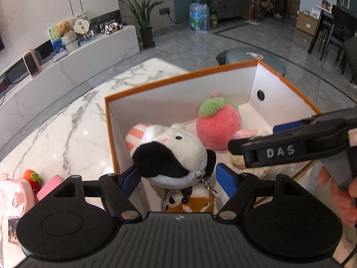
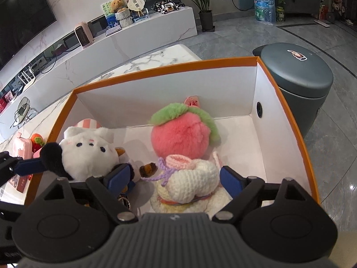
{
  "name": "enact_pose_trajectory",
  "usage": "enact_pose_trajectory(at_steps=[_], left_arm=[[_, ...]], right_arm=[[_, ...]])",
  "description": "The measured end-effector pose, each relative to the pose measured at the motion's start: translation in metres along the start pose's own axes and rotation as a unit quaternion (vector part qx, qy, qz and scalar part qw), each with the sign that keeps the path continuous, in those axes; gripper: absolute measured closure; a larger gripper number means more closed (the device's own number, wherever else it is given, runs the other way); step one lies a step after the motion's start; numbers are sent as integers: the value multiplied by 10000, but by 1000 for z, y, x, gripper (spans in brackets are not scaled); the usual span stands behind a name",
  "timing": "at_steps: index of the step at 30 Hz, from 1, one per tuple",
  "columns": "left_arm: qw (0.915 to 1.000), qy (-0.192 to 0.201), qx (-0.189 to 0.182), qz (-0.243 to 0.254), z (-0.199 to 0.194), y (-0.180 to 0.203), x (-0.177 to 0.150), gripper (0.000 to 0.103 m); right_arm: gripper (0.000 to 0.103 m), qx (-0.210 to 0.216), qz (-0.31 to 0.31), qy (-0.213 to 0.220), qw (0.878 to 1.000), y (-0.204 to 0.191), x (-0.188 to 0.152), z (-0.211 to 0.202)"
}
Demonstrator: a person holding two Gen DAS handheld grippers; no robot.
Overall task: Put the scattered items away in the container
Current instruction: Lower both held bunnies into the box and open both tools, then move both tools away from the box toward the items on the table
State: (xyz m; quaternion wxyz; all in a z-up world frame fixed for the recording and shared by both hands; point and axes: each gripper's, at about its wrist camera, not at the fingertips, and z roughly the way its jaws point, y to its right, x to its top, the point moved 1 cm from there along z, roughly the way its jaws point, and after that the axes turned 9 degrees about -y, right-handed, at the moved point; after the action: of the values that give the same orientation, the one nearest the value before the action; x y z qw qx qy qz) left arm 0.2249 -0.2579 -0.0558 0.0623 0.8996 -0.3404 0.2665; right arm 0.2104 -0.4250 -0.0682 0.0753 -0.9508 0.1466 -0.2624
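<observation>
Both grippers hang over the box [image 2: 287, 102] — left gripper [image 1: 178, 176] spread around the cow plush [image 1: 171, 156], right gripper [image 2: 176, 178] spread, unclenched, over the crochet toy [image 2: 191, 185] — so a keyring could snag a withdrawing finger, while the strawberry [image 1: 32, 176] waits left.

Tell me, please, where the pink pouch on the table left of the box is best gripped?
Grip the pink pouch across its narrow padded body, coming from above. It lies flat on the marble table with its sides free; the strawberry toy crowds its far edge.
</observation>
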Motion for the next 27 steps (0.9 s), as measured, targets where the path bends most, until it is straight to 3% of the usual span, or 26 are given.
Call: enact_pose_trajectory(at_steps=[2,4,5,15,18,22,27], left_arm=[[9999,104,-9,32,-5,0,1,37],[9998,186,37,39,-7,-1,1,58],[9998,208,56,21,-7,-2,2,61],[9979,451,422,-192,-10,-12,14,62],[9974,647,322,-36,-20,-10,13,62],[9980,506,20,368,-20,2,10,62],[9985,63,-88,533,0,8,4,62]], right_arm=[[14,-4,-2,18,10000,0,0,-1],[14,-2,-10,34,10000,-1,-1,-1],[14,0,-14,42,10000,-2,-1,-2],[13,-69,-30,36,10000,0,-2,-1],[13,-81,-20,39,10000,0,-2,0],[13,-65,-25,9,10000,-3,-2,4],[13,-136,-107,32,9998,-9,-3,6]])
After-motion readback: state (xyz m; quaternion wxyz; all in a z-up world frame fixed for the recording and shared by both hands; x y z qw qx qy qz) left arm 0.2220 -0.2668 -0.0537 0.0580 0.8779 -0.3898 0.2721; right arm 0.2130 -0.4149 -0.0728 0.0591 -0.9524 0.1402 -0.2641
